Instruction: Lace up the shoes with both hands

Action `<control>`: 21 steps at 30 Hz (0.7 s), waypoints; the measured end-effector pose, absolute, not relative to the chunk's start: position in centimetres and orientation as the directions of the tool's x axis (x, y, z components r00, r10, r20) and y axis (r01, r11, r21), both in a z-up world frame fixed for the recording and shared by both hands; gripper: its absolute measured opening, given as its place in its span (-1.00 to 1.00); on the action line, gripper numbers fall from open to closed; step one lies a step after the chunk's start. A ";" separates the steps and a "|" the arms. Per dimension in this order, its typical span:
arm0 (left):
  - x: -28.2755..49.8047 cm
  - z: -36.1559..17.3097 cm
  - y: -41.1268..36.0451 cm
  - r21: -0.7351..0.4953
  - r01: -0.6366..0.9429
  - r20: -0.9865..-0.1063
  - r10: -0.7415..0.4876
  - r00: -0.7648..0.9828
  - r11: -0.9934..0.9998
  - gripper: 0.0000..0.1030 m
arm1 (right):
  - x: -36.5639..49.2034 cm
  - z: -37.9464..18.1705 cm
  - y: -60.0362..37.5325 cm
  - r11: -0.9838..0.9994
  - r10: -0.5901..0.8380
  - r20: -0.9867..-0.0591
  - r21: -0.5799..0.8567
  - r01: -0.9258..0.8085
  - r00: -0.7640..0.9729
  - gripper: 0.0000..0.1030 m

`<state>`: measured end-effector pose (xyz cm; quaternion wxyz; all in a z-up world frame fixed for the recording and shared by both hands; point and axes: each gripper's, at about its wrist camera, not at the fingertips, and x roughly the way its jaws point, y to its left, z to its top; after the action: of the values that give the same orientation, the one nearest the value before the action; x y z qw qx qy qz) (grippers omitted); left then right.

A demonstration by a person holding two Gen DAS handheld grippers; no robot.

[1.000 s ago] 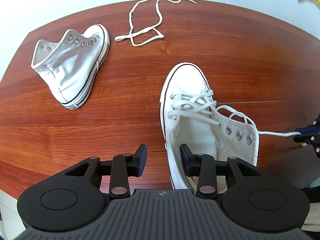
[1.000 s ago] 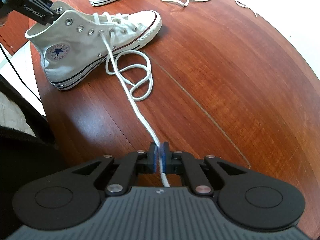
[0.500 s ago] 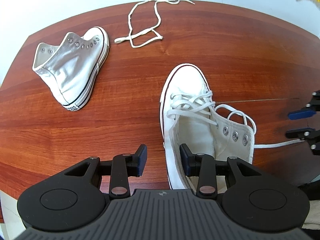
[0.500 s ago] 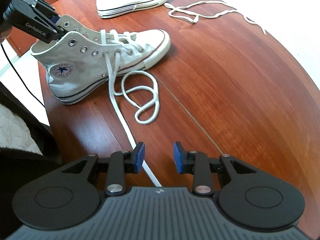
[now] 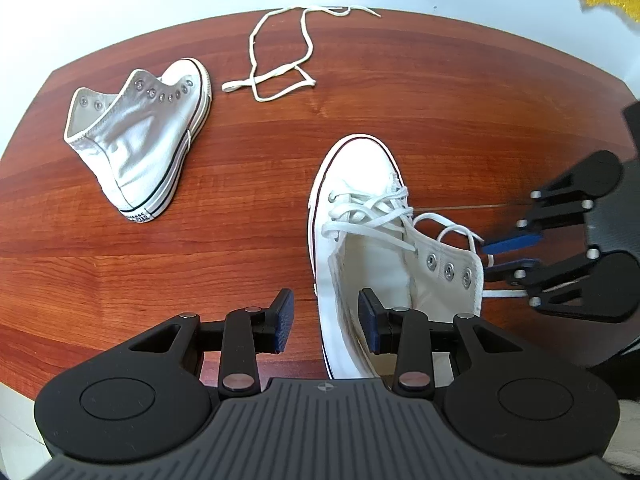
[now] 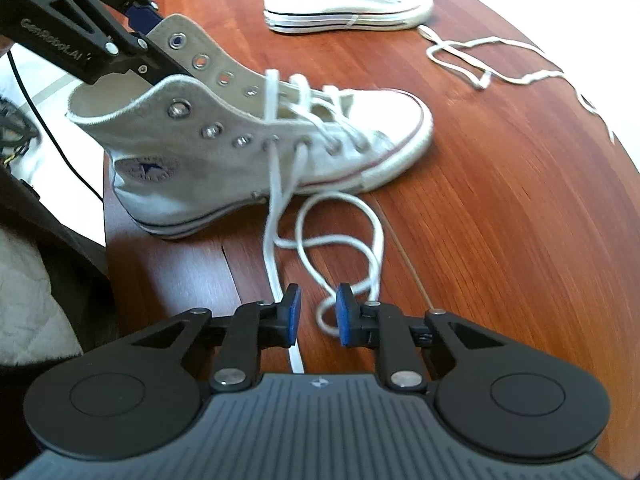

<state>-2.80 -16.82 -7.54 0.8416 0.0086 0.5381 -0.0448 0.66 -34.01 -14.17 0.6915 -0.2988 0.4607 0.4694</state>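
Two fisheye views, each from a camera riding just behind a hand-held gripper, both angled steeply down at a reddish wooden desk (image 5: 440,92).

The left wrist view looks from above the heel of the half-laced shoe (image 5: 360,208), very close, down into its opening and out along its toe toward the far edge of the desk. The left gripper (image 5: 325,322) fills the bottom of the frame.

The right wrist view sits low beside that same shoe (image 6: 248,152), facing its side from close by, with the right gripper (image 6: 318,316) at the bottom.

Both views share the half-laced shoe, the unlaced shoe (image 5: 140,148) (image 6: 344,0), the loose lace (image 5: 280,52) (image 6: 492,60), and each other's gripper at the frame edge.
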 end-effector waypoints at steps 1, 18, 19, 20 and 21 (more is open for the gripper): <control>-2.8 -7.5 -16.9 -0.035 0.088 -0.906 -0.069 0.417 0.996 -0.25 | 0.8 -14.4 -33.5 0.365 0.376 -0.918 0.021 -0.931 0.127 -0.76; -3.0 -7.5 -16.8 -0.065 0.122 -0.904 -0.110 0.414 0.990 -0.25 | 2.4 -16.5 -31.7 0.419 0.350 -0.934 0.084 -0.904 0.075 -0.97; -3.0 -7.5 -16.8 -0.066 0.122 -0.903 -0.111 0.414 0.990 -0.25 | 2.9 -16.2 -32.3 0.472 0.367 -0.927 0.121 -0.873 0.070 -0.97; -3.0 -7.5 -16.7 -0.067 0.121 -0.903 -0.112 0.415 0.990 -0.25 | 3.2 -16.0 -32.6 0.503 0.380 -0.923 0.146 -0.852 0.066 -0.97; -3.0 -7.5 -16.7 -0.068 0.121 -0.903 -0.112 0.415 0.990 -0.25 | 3.6 -15.9 -32.8 0.524 0.391 -0.918 0.167 -0.835 0.061 -0.97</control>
<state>-2.97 -16.65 -7.48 0.8411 0.0038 0.5364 -0.0692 3.56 -32.81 -15.94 0.6971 -0.2115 0.5254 0.4397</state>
